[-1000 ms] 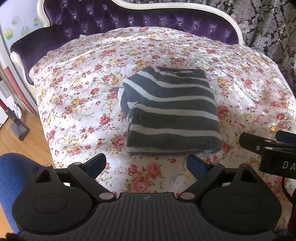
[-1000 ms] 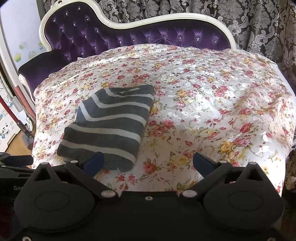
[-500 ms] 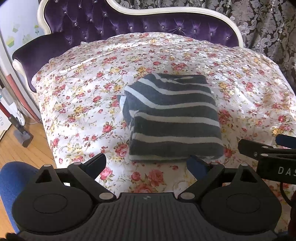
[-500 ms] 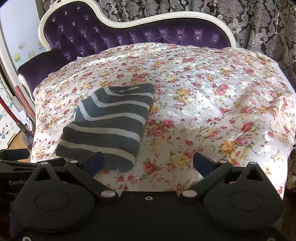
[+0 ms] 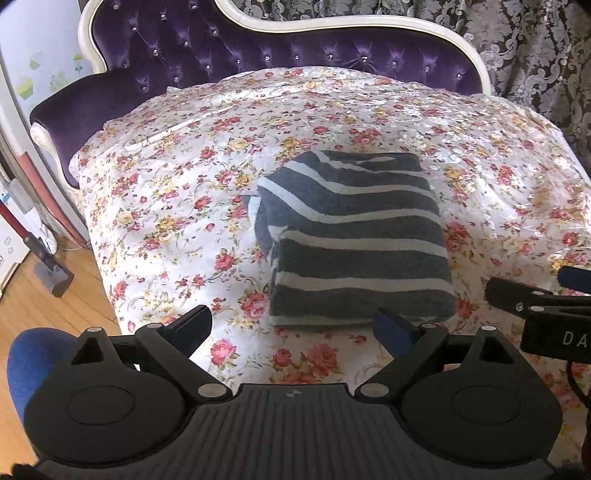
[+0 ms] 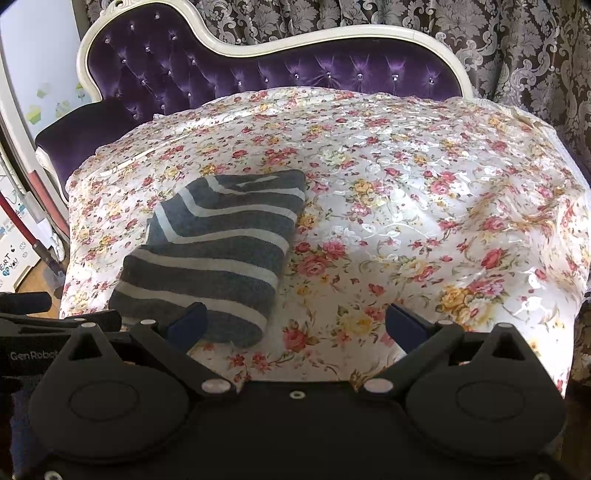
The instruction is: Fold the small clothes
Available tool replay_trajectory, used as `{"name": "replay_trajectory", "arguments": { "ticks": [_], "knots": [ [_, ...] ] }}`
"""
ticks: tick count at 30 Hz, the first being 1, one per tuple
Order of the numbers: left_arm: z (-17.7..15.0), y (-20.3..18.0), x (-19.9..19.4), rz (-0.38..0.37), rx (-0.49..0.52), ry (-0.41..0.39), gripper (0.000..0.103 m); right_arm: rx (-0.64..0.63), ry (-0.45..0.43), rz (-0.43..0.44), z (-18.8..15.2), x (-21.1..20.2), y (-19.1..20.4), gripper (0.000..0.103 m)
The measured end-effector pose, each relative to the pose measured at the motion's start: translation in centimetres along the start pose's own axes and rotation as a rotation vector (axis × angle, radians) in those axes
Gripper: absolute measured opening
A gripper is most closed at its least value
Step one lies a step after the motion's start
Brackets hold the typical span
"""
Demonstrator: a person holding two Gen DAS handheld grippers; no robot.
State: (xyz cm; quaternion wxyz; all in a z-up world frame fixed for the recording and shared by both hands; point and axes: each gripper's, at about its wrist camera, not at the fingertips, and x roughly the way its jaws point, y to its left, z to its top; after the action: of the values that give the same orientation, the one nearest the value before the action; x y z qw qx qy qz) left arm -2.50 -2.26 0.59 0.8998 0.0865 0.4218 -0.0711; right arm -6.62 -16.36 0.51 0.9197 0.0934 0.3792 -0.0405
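Note:
A grey garment with white stripes point(image 5: 354, 236) lies folded into a thick rectangle on the floral sheet point(image 5: 177, 199). My left gripper point(image 5: 293, 328) is open, held just in front of the garment's near edge, nothing between its fingers. In the right wrist view the same folded garment point(image 6: 218, 251) sits to the left, and my right gripper point(image 6: 295, 325) is open over bare sheet, its left finger close to the garment's near right corner. The right gripper's body point(image 5: 546, 314) shows at the right edge of the left wrist view.
The sheet point(image 6: 424, 206) covers a purple tufted chaise with a cream frame point(image 5: 258, 48). Patterned curtains point(image 6: 498, 33) hang behind. Wood floor and a vacuum head point(image 5: 51, 273) lie at the left. A blue rounded object point(image 5: 33, 354) sits low left.
Both grippers have drawn back and risen slightly from the folded garment, so it sits a little lower in the left wrist view. The garment has not moved; both stay open.

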Motion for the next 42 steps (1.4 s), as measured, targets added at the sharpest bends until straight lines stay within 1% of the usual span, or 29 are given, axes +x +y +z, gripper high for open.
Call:
{"name": "replay_trajectory", "arguments": {
  "ticks": [4,11,17,27,42],
  "knots": [
    [0.1,0.3,0.1,0.009,-0.008,0.002,0.095,-0.001,0.007,0.007,0.2,0.2,0.0,0.102],
    [0.2,0.8,0.4,0.002,-0.028,0.006,0.095,-0.013,0.007,0.009,0.5,0.4,0.5,0.102],
    [0.2,0.5,0.8,-0.016,-0.027,0.014,0.095,-0.017,0.000,0.000,0.5,0.2,0.7,0.102],
    [0.0,0.2,1.6,-0.040,-0.024,0.038,0.095,0.000,0.018,-0.013,0.3,0.5,0.4,0.102],
    [0.2,0.4,1.7,-0.050,-0.029,0.033,0.095,-0.015,0.023,-0.014,0.7,0.7,0.9,0.102]
  ]
}}
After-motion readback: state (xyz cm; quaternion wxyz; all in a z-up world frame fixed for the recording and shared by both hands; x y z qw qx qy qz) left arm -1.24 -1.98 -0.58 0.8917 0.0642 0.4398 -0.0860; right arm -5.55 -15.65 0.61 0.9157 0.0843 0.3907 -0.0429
